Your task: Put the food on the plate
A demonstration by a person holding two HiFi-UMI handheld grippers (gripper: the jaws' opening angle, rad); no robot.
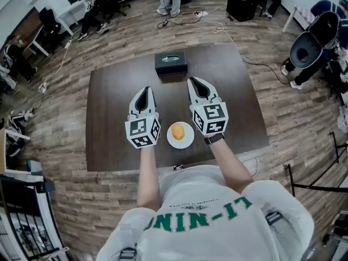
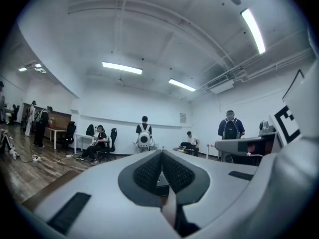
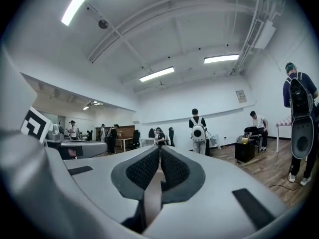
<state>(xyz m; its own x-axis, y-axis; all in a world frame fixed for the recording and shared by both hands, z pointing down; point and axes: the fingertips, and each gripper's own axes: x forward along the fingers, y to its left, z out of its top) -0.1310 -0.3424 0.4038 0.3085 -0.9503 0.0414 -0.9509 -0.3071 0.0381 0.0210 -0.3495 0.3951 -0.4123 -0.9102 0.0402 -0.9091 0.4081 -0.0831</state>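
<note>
In the head view a small white plate [image 1: 187, 141] sits near the front edge of the dark table, and a yellow-orange piece of food [image 1: 178, 131] lies on it. My left gripper [image 1: 144, 93] hovers left of the plate and my right gripper [image 1: 196, 82] right of it, both pointing away from me. Neither touches the plate or the food. Both gripper views look level across the room, with the left gripper [image 2: 160, 155] and the right gripper [image 3: 159, 151] shut, tips together and nothing between the pads.
A black box [image 1: 171, 62] stands at the far middle of the brown table [image 1: 114, 91]. Cables run over the wooden floor beyond it. People, desks and chairs are at the back of the room, a black chair [image 1: 308, 48] to the right.
</note>
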